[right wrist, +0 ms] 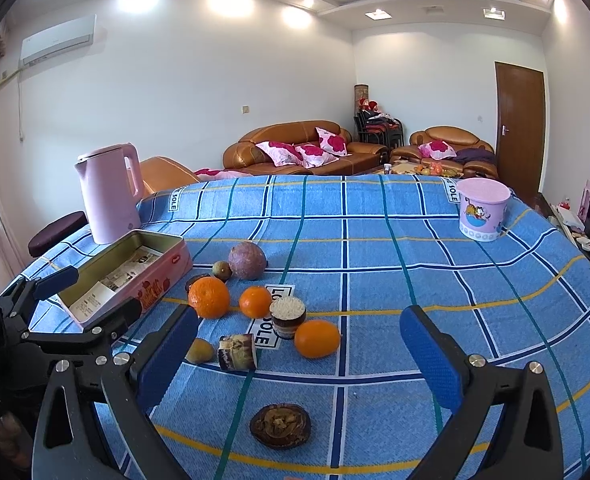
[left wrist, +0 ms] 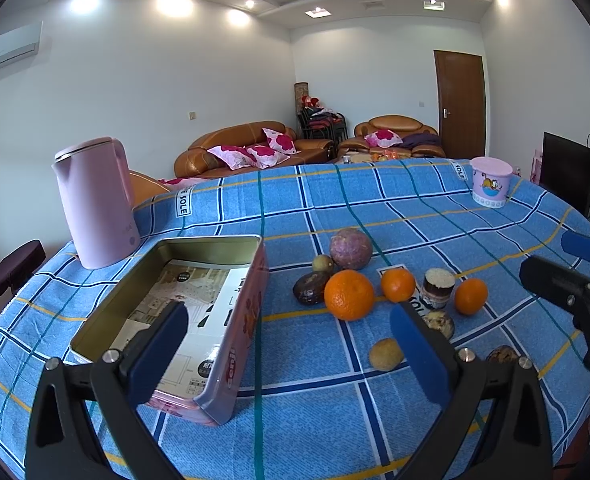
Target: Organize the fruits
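Hovering over the blue plaid tablecloth (right wrist: 375, 248), both grippers are spread wide and carry nothing. Left gripper (left wrist: 289, 332) sits with 1 blue pad above the open pink tin (left wrist: 251, 308) and the other pad toward the fruit; the tin lies at 9 o'clock from the fruit cluster, lined with printed paper, no fruit inside it. Right gripper (right wrist: 299, 336) has jaws apart, framing the fruit from the near edge.

Fruit cluster, right wrist view: large orange (right wrist: 209, 297) at 10 o'clock, small orange (right wrist: 255, 301) just beside it, 3rd orange (right wrist: 317, 338) at 3 o'clock of the group. Purple round fruit (right wrist: 247, 260) at 12 o'clock with a small dark-green fruit (right wrist: 221, 270) touching or nearly touching it. Round jar (right wrist: 288, 316) stands between the 2 smaller oranges. Cut brown piece (right wrist: 237, 352) lies tilted beside a small yellow fruit (right wrist: 200, 351). Halved dark shell (right wrist: 280, 426) sits alone at 6 o'clock, nearest the camera.

Pink kettle (right wrist: 109, 196) stands at 11 o'clock behind the tin. Pink cartoon tub (right wrist: 482, 208) at 2 o'clock, well apart.
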A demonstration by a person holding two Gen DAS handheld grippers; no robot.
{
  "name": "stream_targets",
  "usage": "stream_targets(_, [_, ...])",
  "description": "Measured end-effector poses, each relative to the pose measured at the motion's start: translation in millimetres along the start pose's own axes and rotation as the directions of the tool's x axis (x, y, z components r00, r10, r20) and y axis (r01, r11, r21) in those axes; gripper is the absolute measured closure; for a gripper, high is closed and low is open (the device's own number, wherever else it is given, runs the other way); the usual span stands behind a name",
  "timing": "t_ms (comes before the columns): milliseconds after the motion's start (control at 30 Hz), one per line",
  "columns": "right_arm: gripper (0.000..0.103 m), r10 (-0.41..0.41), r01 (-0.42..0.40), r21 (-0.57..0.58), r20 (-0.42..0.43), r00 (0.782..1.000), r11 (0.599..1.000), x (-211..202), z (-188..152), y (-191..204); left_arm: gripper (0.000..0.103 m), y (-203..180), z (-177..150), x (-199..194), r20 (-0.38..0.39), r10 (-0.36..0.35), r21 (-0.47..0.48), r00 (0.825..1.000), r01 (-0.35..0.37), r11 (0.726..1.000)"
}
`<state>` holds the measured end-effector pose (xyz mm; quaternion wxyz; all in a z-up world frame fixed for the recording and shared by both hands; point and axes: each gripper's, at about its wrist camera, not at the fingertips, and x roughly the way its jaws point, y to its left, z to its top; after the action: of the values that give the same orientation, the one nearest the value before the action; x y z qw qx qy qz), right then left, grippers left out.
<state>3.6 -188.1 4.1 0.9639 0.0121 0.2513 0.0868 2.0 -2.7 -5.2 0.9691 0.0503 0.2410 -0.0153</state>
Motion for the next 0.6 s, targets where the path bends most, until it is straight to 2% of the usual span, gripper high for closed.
stream_targets(600, [0.001,0.007,-0.007,0.006,-0.013,1.0,1.0,3.3,-3.8,0.0,0.0,0.2,-0.6,0.3,0.0,-0.001,0.0,1.0,0.001,1.0])
